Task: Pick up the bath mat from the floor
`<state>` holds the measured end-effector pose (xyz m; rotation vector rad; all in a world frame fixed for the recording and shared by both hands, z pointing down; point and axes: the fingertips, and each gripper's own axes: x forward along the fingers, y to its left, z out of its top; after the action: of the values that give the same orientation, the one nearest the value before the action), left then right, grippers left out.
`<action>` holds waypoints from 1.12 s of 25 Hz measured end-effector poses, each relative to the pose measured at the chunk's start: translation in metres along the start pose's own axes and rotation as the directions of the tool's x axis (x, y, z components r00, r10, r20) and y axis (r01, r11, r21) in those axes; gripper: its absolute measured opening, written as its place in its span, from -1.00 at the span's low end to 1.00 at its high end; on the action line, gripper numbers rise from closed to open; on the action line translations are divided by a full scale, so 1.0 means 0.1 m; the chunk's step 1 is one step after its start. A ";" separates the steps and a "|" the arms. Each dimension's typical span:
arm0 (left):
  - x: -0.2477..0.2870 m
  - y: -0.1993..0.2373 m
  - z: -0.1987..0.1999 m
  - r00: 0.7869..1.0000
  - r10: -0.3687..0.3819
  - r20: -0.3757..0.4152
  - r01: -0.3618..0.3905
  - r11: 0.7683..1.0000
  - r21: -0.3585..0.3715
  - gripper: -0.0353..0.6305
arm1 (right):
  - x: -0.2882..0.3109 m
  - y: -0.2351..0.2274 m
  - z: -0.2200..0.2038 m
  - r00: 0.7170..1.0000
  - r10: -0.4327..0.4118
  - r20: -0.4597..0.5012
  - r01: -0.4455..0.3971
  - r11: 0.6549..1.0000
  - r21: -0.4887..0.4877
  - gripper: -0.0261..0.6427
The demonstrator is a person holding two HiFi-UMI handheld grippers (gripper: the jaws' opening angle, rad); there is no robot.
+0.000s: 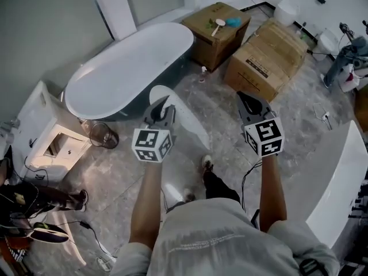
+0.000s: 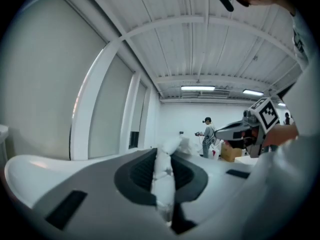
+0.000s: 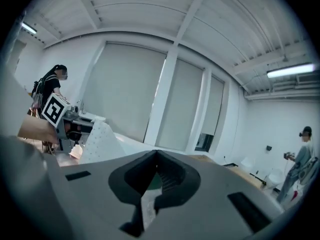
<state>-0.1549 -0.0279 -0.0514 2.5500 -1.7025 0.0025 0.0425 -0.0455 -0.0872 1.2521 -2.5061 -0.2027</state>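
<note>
The white bath mat [image 1: 185,119] hangs off the floor beside the bathtub, pinched at one edge by my left gripper [image 1: 166,103]. In the left gripper view the mat's folded white edge [image 2: 164,176] fills the slit between the jaws, so the left gripper [image 2: 163,153] is shut on it. My right gripper [image 1: 244,97] is held level to the right of the mat, apart from it, jaws together at the tips [image 3: 156,154] with nothing seen between them. The right gripper view shows the dotted mat [image 3: 100,141] off to the left, below the left gripper's marker cube [image 3: 54,110].
A white freestanding bathtub [image 1: 126,68] stands ahead on the left. Two cardboard boxes [image 1: 215,33] [image 1: 267,56] sit behind it. A white cabinet [image 1: 46,137] is at the left, a white counter [image 1: 339,183] at the right, cables on the floor. Other people stand far off.
</note>
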 end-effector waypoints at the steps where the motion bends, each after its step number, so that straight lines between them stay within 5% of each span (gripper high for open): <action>1: -0.08 0.01 0.15 1.000 0.005 0.020 -0.005 1.000 0.014 -0.80 | -0.06 0.01 0.11 1.000 -0.008 0.015 0.008 1.000 -0.006 -0.88; 10: -0.71 -0.01 1.06 0.993 0.038 0.113 -0.061 0.976 0.207 -0.80 | -0.58 0.06 0.91 0.983 -0.058 0.173 0.062 0.998 -0.017 -0.88; 18: -1.14 0.08 1.52 0.984 0.056 0.170 -0.098 0.963 0.251 -0.80 | -0.76 0.31 1.31 0.977 -0.012 0.214 0.028 0.997 -0.070 -0.88; 28: -1.30 0.09 1.67 0.984 0.059 0.171 -0.109 0.947 0.301 -0.80 | -0.62 0.53 1.24 0.982 0.025 0.187 -0.010 0.997 -0.082 -0.88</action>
<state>-0.2203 0.0780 -0.2231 2.7592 -2.0147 0.0783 -0.0065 0.0330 -0.2031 1.2304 -2.6363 -0.4329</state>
